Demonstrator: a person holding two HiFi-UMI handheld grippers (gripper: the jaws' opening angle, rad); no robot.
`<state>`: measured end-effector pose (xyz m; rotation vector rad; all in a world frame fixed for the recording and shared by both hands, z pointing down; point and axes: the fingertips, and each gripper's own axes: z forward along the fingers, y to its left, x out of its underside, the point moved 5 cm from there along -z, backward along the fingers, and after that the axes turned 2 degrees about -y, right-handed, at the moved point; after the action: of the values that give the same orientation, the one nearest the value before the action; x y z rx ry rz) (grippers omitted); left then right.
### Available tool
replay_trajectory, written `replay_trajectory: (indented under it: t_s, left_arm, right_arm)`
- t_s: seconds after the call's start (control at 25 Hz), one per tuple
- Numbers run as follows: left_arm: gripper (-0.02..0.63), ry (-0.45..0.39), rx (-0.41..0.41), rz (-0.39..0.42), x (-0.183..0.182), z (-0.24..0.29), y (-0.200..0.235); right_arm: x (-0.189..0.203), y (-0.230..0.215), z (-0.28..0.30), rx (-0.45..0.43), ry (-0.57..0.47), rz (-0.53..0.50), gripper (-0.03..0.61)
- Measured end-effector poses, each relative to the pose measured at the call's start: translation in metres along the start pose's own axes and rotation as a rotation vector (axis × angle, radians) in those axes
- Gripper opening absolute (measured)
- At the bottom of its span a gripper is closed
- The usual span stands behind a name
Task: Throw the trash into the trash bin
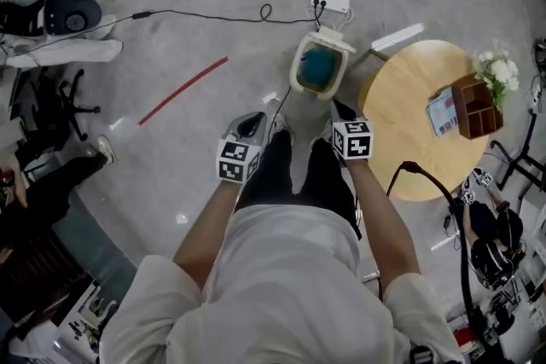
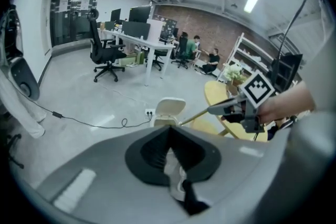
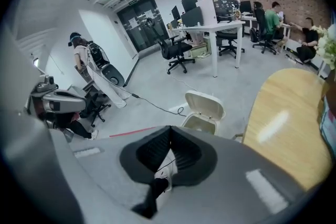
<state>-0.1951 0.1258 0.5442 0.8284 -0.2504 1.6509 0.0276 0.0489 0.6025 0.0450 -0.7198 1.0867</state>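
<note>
Trash bin (image 1: 320, 68) open, left gripper (image 1: 252, 120), right gripper (image 1: 342, 112) angled down, fingers (image 3: 148, 152) seemingly together

We count two grippers, the left gripper (image 1: 251, 128) and the right gripper (image 1: 344, 117), and two marker cubes (image 1: 239, 159), one on each. Just ahead of both pairs of jaws stands one trash bin (image 1: 296, 71) with one lid (image 3: 206, 104). Further ahead of the jaws, past the bin, lies one power strip (image 1: 329, 3). To the right of the right jaws we find one round table (image 1: 401, 132), and on it one wooden organiser (image 1: 476, 108), one printed card (image 1: 442, 112) and one bunch of white flowers (image 1: 497, 71). Left of the left jaws there is one red strip (image 1: 183, 89) on the floor. Far ahead of the jaws we make out three seated people (image 2: 197, 45)
</note>
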Motion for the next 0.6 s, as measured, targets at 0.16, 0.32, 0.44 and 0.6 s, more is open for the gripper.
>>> replay_trajectory:
  t_s: [0.16, 0.32, 0.44, 0.6]
  left_arm:
    - [0.003, -0.011, 0.019, 0.007, -0.013, -0.01, -0.003]
    - [0.003, -0.012, 0.053, 0.01, -0.023, -0.016, -0.011]
    - [0.003, -0.015, 0.077, 0.01, -0.029, -0.02, -0.022]
    - [0.003, -0.029, 0.105, 0.019, -0.039, -0.029, -0.033]
  right_arm:
    - [-0.009, 0.006, -0.017, -0.002, -0.017, -0.002, 0.0]
    - [-0.016, 0.012, -0.035, -0.011, -0.031, -0.006, 0.0]
    - [-0.017, 0.015, -0.05, -0.012, -0.041, -0.009, 0.0]
    - [-0.022, 0.021, -0.072, -0.02, -0.066, -0.015, 0.0]
